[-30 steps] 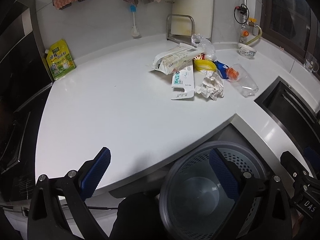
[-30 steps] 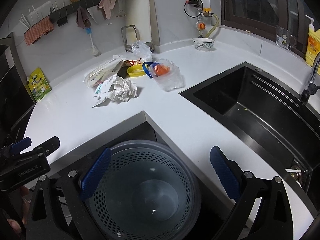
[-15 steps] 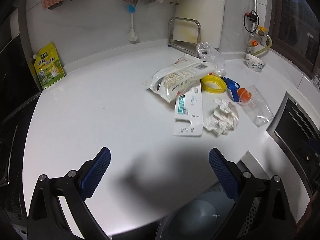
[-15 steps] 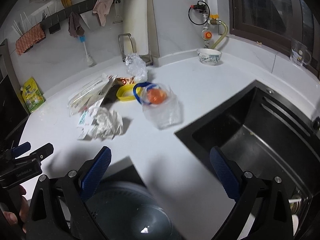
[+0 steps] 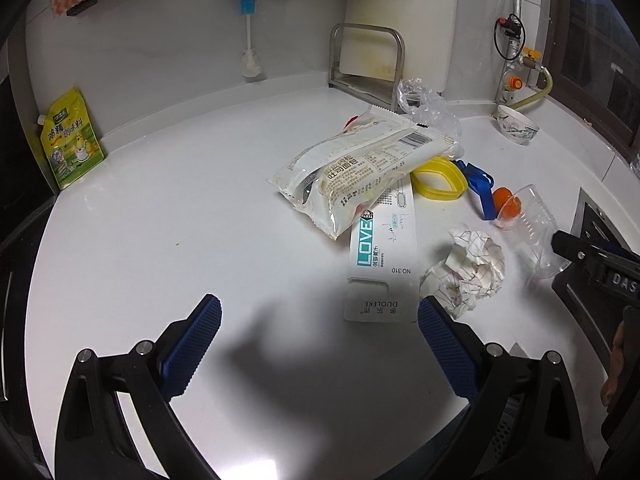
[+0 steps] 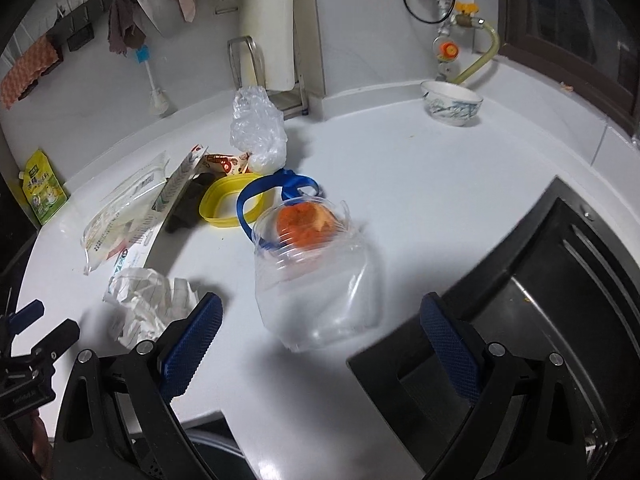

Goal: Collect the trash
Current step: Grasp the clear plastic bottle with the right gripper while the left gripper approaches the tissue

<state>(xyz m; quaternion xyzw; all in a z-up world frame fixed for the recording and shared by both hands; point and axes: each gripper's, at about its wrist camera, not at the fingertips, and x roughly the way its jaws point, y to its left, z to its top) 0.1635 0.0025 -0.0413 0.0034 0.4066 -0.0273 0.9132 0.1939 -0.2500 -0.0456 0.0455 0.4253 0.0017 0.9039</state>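
Observation:
Trash lies on the white counter point(image 5: 168, 216). In the left wrist view a bread bag point(image 5: 360, 168) rests on a white LOVE card point(image 5: 382, 252), with a crumpled paper ball point(image 5: 468, 268) to its right. My left gripper point(image 5: 320, 344) is open just short of the card. In the right wrist view a clear plastic jug point(image 6: 316, 276) with an orange cap and blue handle lies on its side. My right gripper point(image 6: 320, 344) is open right in front of it, holding nothing. The paper ball point(image 6: 152, 304) lies beside its left finger. A yellow lid point(image 6: 230, 204) and clear bag point(image 6: 256, 128) lie farther back.
A black sink point(image 6: 540, 300) drops off to the right. A bowl point(image 6: 450, 102) stands near the gas pipe, a metal rack point(image 5: 366, 64) holds a cutting board at the wall, and a yellow pouch point(image 5: 70, 138) leans at far left. The bin's rim point(image 5: 504, 440) shows below.
Both grippers have moved forward over the counter, away from the bin, and now sit close to the trash. The jug fills the space ahead of the right gripper.

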